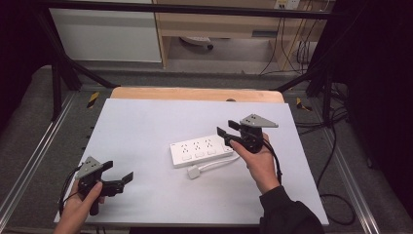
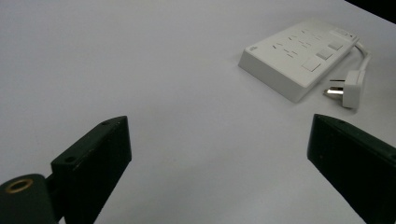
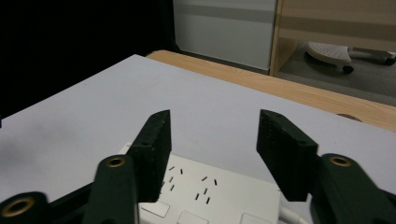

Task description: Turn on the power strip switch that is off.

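- The right gripper (image 1: pixel 227 135) hovers just above the cord end of the white power strip (image 1: pixel 200 151), its jaws standing half apart with nothing between them; from the right gripper view the strip's sockets (image 3: pixel 205 185) lie directly below the pads.
- To take the strip cleanly, I judge the jaws should open wider than its body before coming down, then straddle its two long edges, not press on the switches.
- The strip lies flat near the table's centre, with its short cable looping out at 4 o'clock and the plug (image 1: pixel 194 172) resting just beside its near edge at 6 o'clock.
- The cable is a likely snag: keep the pads off it, or the strip may swing when lifted.
- The left gripper (image 1: pixel 124 179) rests well away at 8 o'clock of the strip, jaws wide and holding nothing; its own view has the strip (image 2: pixel 299 56) at 1 o'clock.
- The white table top (image 1: pixel 146 126) is smooth, so a one-sided push may slide the strip.
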Tool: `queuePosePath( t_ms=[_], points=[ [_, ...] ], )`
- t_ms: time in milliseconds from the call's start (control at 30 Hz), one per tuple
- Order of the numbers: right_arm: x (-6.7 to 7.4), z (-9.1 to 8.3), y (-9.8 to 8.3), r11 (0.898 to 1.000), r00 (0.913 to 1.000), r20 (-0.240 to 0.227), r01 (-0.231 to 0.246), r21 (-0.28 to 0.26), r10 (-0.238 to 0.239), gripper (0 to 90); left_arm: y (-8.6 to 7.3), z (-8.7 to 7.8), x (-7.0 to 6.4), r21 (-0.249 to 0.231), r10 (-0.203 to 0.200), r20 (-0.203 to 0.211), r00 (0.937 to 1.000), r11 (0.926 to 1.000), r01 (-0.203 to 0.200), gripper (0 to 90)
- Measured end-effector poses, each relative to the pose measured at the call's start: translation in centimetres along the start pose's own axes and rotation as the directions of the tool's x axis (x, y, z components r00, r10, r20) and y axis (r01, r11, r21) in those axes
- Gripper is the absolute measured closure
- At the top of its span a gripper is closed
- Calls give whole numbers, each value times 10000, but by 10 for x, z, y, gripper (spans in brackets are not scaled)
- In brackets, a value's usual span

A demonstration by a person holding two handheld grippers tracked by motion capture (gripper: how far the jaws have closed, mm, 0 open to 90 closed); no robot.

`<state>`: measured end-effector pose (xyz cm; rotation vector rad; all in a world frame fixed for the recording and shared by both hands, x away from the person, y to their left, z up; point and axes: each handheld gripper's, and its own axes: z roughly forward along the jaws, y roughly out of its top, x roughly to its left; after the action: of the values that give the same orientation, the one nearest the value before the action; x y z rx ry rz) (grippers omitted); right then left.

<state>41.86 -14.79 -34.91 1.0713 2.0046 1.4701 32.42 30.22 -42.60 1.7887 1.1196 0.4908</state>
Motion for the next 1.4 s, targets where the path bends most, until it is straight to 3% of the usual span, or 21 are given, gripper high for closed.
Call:
queuePosePath(
  t_ms=[233, 733, 1400],
  points=[
    [5, 9, -2, 10000, 9999, -115, 77, -52, -77, 616, 0, 0, 0, 0, 15, 9, 10000, 10000, -15, 64],
    [23, 29, -10, 9974, 9954, -665, 705, 125, -695, 783, 0, 0, 0, 19, 11, -12, 10000, 10000, -11, 64],
    [34, 52, -19, 9953, 9918, -949, 892, 385, -853, 866, 0, 0, 1, -6, -9, -25, 10000, 10000, 9, 64]
  ],
)
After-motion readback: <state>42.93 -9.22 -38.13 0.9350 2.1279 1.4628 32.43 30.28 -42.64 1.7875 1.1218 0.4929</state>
